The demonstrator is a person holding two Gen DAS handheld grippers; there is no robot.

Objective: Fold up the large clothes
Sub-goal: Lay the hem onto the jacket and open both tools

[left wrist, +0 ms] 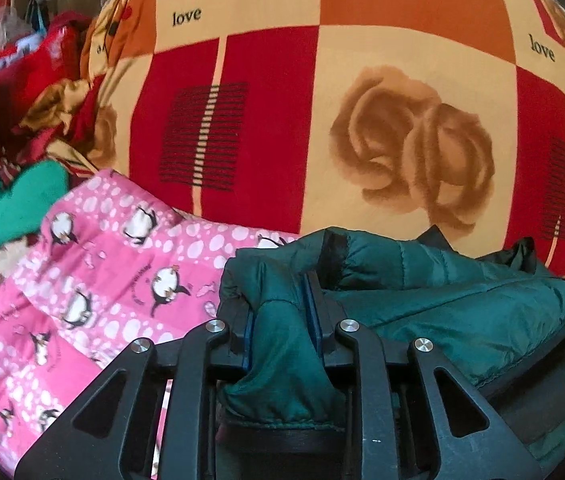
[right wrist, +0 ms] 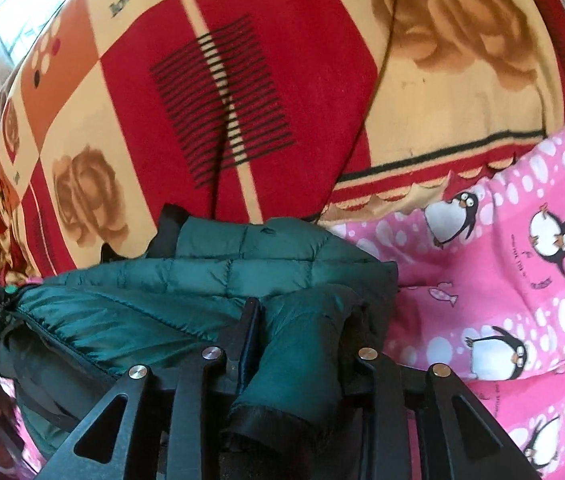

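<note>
Grippers astride green jacket folds

Left gripper: black plastic linkage arms showing triangular cut-outs, four round silver screw heads sitting across the joints, blue pads lining the black fingers. Right gripper: same black linkage, four silver screws, dark fingers.

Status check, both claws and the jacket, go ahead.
Left claw, right claw each clamp a fold of the green puffer jacket. Jacket bunched on pink penguin blanket. Nothing blocking.
</note>
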